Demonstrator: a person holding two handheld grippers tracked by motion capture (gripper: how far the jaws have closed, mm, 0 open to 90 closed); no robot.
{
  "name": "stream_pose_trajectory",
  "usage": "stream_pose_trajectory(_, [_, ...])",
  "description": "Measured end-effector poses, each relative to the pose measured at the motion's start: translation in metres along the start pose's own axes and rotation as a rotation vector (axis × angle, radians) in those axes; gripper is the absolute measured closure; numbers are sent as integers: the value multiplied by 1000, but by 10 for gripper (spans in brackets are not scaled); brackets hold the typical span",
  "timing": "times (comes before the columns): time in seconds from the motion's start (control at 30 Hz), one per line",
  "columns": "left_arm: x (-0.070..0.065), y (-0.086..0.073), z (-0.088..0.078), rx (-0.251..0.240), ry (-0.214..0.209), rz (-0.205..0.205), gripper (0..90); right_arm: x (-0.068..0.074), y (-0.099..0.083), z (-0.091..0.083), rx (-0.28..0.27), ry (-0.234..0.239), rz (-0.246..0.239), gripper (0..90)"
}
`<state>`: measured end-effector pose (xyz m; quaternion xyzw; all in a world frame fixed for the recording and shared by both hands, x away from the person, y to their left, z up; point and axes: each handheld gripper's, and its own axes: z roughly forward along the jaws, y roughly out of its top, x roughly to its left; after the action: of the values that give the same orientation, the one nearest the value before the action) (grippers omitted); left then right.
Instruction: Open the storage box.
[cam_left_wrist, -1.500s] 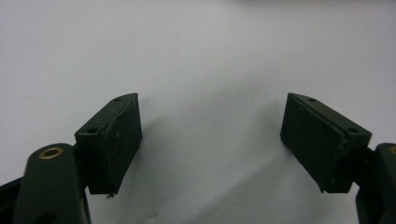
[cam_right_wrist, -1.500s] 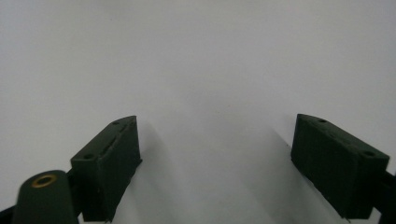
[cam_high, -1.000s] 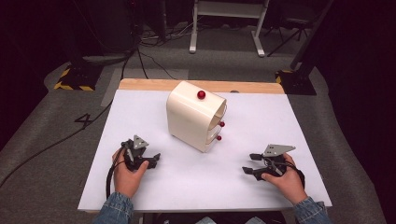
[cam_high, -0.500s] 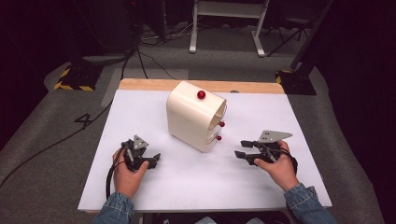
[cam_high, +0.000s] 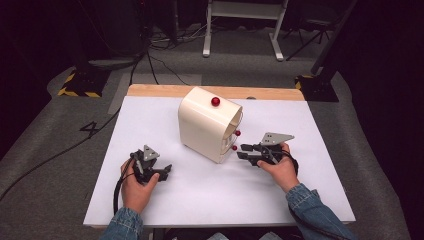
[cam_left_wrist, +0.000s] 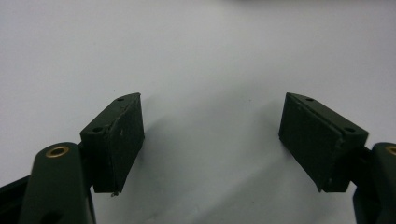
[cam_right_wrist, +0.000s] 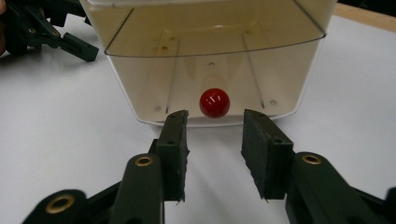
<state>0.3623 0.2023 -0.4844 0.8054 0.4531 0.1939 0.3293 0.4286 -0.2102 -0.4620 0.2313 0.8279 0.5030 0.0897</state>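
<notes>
The right gripper (cam_high: 241, 151) has its jaws partly spread with nothing between them, pointing at a red knob (cam_right_wrist: 214, 103) low on the clear front of the cream box (cam_high: 202, 127) — in the right gripper view the knob sits just beyond the fingertips (cam_right_wrist: 173, 122), apart from them. The box stands near the middle of the white counter (cam_high: 310, 125), with a second red knob (cam_high: 215, 101) on its top side. The left gripper (cam_high: 164, 171) rests on the counter well to the left of the box and nearer the person, jaws spread wide over bare white surface — empty.
</notes>
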Motion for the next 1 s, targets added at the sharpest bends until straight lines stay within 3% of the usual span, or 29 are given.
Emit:
stream_pose_trajectory(0.17, [-2, 0, -1, -1, 15, 18, 227, -2, -2, 10, -9, 19, 11, 643])
stream_pose_trajectory(0.37, [-2, 0, -1, -1, 15, 18, 227, 0, -2, 18, -37, 4, 0, 720])
stream_pose_trajectory(0.8, [-1, 0, -1, 1, 11, 16, 227, -1, -4, 15, -54, -2, -3, 746])
stream_pose_trajectory(1.0, [-1, 0, -1, 2, 11, 15, 227, 4, -6, 1, -46, -20, -10, 747])
